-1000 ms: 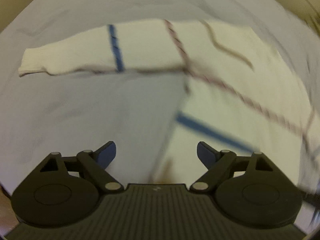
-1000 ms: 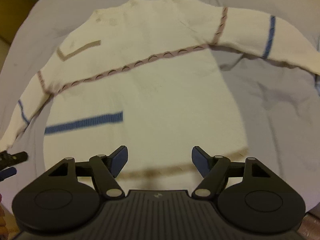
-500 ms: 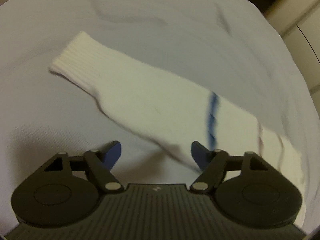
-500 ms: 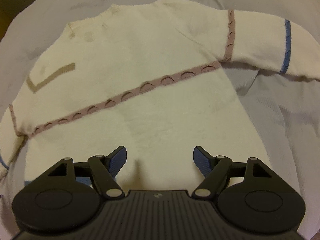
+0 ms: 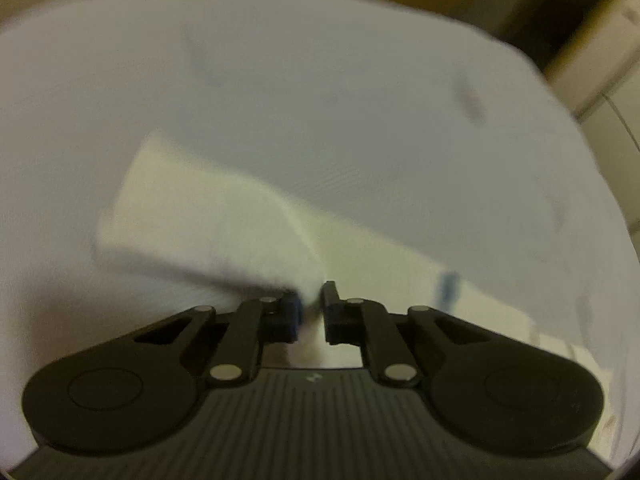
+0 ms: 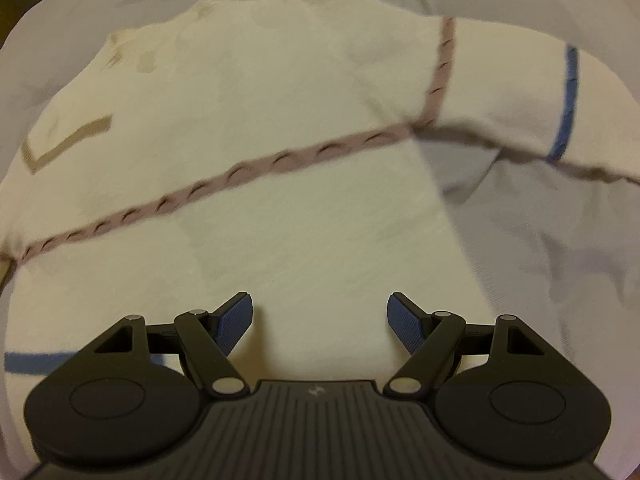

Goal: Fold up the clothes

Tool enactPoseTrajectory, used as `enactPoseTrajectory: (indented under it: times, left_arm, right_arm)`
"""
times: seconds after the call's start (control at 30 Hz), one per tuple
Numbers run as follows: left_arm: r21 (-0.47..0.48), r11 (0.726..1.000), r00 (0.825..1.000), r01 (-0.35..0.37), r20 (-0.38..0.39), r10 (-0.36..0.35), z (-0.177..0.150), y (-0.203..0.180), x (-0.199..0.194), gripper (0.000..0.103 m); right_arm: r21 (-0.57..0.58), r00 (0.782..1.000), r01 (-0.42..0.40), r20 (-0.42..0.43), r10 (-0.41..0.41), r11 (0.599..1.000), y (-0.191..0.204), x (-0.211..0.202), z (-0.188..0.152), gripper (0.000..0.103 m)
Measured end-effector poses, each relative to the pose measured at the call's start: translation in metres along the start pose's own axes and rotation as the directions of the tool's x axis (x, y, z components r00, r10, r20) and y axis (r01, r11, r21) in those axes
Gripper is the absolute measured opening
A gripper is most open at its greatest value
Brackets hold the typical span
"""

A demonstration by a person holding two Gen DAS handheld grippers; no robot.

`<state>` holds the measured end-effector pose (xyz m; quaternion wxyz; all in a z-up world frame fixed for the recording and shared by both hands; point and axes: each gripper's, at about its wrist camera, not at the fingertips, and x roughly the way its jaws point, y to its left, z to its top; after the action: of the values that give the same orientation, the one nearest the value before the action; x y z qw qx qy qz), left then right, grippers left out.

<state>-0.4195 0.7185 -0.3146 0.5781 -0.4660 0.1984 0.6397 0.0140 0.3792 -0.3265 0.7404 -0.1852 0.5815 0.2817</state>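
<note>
A cream knit sweater (image 6: 280,216) with a mauve cable stripe and blue bands lies spread flat on a pale sheet. In the left wrist view its sleeve (image 5: 208,220) runs from the cuff at upper left down to my left gripper (image 5: 311,304), which is shut on the sleeve's edge; the view is blurred. My right gripper (image 6: 320,320) is open and empty, hovering low over the sweater's body. The other sleeve (image 6: 560,100) stretches out to the right.
The pale sheet (image 5: 360,100) covers the whole surface under the sweater, with wrinkles at the right (image 6: 560,260). Beige furniture (image 5: 592,52) shows beyond the sheet's far right edge.
My left gripper swung from the sweater's body to the sleeve, dropped onto it and shut on its edge. My right gripper moved forward over the sweater's body and stayed open.
</note>
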Motion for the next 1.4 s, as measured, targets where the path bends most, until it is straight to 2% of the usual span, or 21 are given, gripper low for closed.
enactPoseTrajectory:
  times: [0.1,0.17,0.2,0.23,0.3,0.33,0.37,0.43,0.5,0.57,0.63,0.67,0.77,0.83,0.87,1.0,1.13,1.23,1.3,1.37,1.4]
  left_arm:
    - [0.184,0.974,0.987,0.133,0.069,-0.147,-0.015,-0.06,-0.051,0.006]
    - [0.361,0.901,0.958,0.24,0.064,-0.28,-0.046,-0.11,-0.091,0.006]
    - [0.441,0.85,0.94,0.29,0.034,-0.339,-0.066,-0.132,-0.106,0.007]
    - [0.512,0.782,0.917,0.356,-0.028,-0.399,-0.089,-0.155,-0.117,0.008]
    - [0.57,0.677,0.872,0.466,-0.166,-0.46,-0.128,-0.184,-0.123,0.024]
    - [0.575,0.649,0.859,0.498,-0.223,-0.461,-0.147,-0.192,-0.121,0.028]
    - [0.579,0.622,0.845,0.527,-0.278,-0.457,-0.165,-0.2,-0.118,0.039]
    - [0.586,0.597,0.836,0.548,-0.373,-0.402,-0.195,-0.206,-0.108,0.047]
    - [0.594,0.594,0.839,0.543,-0.419,-0.348,-0.212,-0.201,-0.1,0.047]
    - [0.606,0.609,0.856,0.511,-0.421,-0.299,-0.214,-0.191,-0.092,0.046]
    - [0.611,0.634,0.875,0.474,-0.405,-0.264,-0.207,-0.179,-0.085,0.044]
    - [0.609,0.648,0.883,0.457,-0.396,-0.251,-0.201,-0.171,-0.082,0.044]
    - [0.611,0.677,0.907,0.409,-0.353,-0.23,-0.186,-0.163,-0.078,0.044]
    - [0.625,0.685,0.923,0.375,-0.317,-0.216,-0.174,-0.161,-0.075,0.044]
    - [0.63,0.689,0.931,0.358,-0.3,-0.209,-0.168,-0.161,-0.074,0.044]
    - [0.643,0.687,0.939,0.339,-0.276,-0.206,-0.146,-0.165,-0.069,0.046]
    - [0.646,0.69,0.942,0.327,-0.279,-0.185,-0.132,-0.168,-0.057,0.046]
    - [0.644,0.697,0.946,0.314,-0.277,-0.17,-0.124,-0.168,-0.048,0.046]
    - [0.636,0.708,0.947,0.308,-0.277,-0.163,-0.118,-0.169,-0.04,0.046]
    - [0.631,0.711,0.946,0.309,-0.279,-0.164,-0.115,-0.17,-0.036,0.046]
    - [0.63,0.712,0.945,0.312,-0.28,-0.166,-0.114,-0.171,-0.035,0.046]
  right_arm:
    - [0.033,1.0,0.012,0.017,-0.013,0.999,-0.013,-0.002,0.005,0.077]
    - [0.052,0.999,0.022,0.03,-0.023,0.998,-0.021,-0.004,0.008,0.076]
    - [0.062,0.999,0.025,0.037,-0.027,0.998,-0.024,-0.005,0.01,0.076]
    - [0.071,0.999,0.028,0.044,-0.032,0.997,-0.028,-0.006,0.011,0.077]
    - [0.087,0.998,0.029,0.056,-0.034,0.996,-0.033,-0.008,0.013,0.076]
    - [0.094,0.998,0.027,0.061,-0.033,0.995,-0.035,-0.009,0.014,0.076]
    - [0.097,0.997,0.023,0.066,-0.03,0.995,-0.037,-0.01,0.014,0.077]
    - [0.1,0.997,0.014,0.075,-0.022,0.995,-0.039,-0.011,0.016,0.077]
    - [0.109,0.996,0.0,0.084,-0.009,0.994,-0.042,-0.012,0.016,0.077]
    - [0.13,0.995,-0.03,0.098,0.017,0.991,-0.045,-0.013,0.015,0.077]
    - [0.159,0.987,-0.113,0.128,0.093,0.981,-0.049,-0.013,0.015,0.075]
    - [0.17,0.979,-0.169,0.146,0.144,0.971,-0.049,-0.013,0.016,0.068]
    - [0.187,0.922,-0.365,0.208,0.327,0.912,-0.043,-0.008,0.02,0.055]
    - [0.187,0.86,-0.495,0.24,0.449,0.848,-0.033,-0.001,0.026,0.051]
    - [0.193,0.834,-0.541,0.244,0.494,0.818,-0.027,0.005,0.028,0.049]
    - [0.28,0.774,-0.633,0.207,0.599,0.722,-0.002,0.043,0.036,0.049]
    - [0.399,0.76,-0.638,0.192,0.621,0.658,0.01,0.08,0.039,0.049]
    - [0.447,0.757,-0.636,0.204,0.621,0.629,0.018,0.099,0.044,0.043]
    - [0.424,0.753,-0.646,0.214,0.622,0.635,0.026,0.102,0.049,0.031]
    - [0.344,0.748,-0.661,0.239,0.619,0.667,0.032,0.094,0.059,0.013]
    - [0.303,0.745,-0.667,0.251,0.618,0.681,0.036,0.09,0.064,0.013]
